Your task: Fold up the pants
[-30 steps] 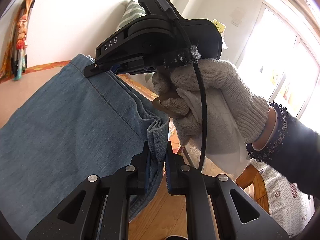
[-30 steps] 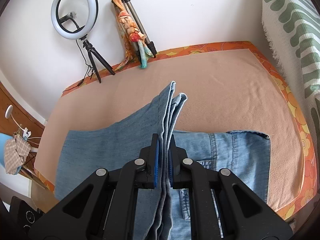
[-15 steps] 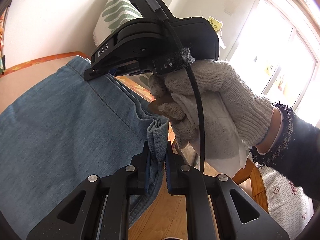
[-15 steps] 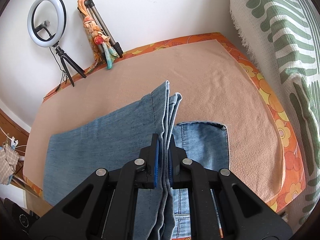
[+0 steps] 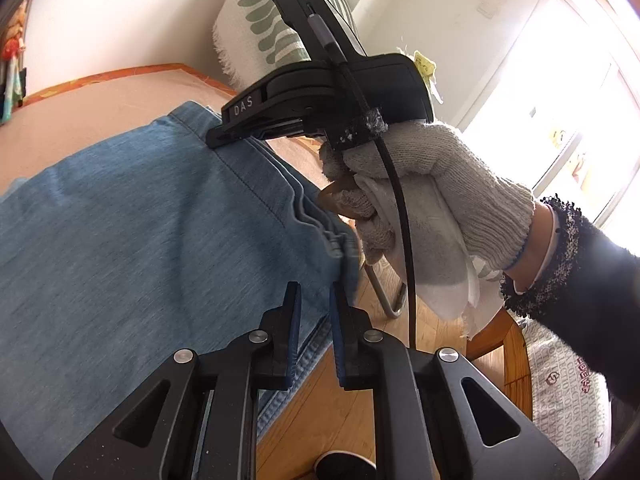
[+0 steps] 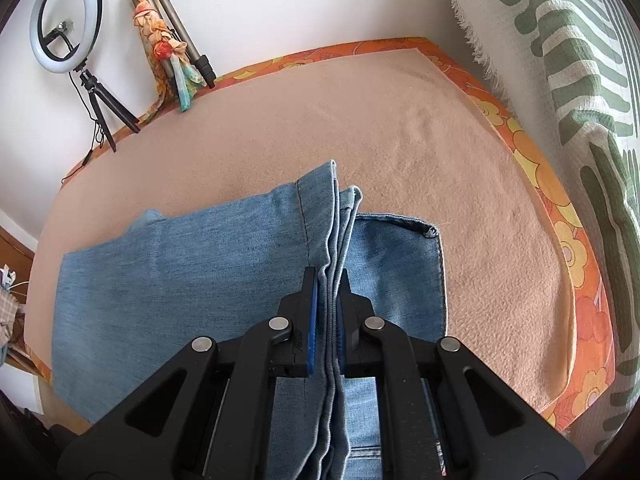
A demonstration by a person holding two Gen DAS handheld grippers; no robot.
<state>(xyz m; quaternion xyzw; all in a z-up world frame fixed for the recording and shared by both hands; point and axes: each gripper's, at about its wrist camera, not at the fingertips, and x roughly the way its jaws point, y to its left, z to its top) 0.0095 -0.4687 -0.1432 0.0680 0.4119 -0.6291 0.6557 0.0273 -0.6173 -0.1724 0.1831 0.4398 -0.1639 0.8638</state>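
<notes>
Left wrist view: left gripper (image 5: 314, 300) is seen slightly parted, denim edge no longer pinched; jeans (image 5: 140, 240) are spread over the tan blanket (image 5: 80, 120). Right wrist view: right gripper (image 6: 328, 292) is clamped on the stacked jeans (image 6: 180, 272) edge, held above the blanket (image 6: 360, 128).

Bare tan blanket (image 6: 400, 128) is lying open beyond and to the right of the jeans (image 6: 180, 272), giving room to pass there. Along the far wall a ring light (image 6: 68, 20) and a folded tripod (image 6: 176, 36) are standing in the way. A green patterned cushion (image 6: 580, 80) is crowding the right edge.
</notes>
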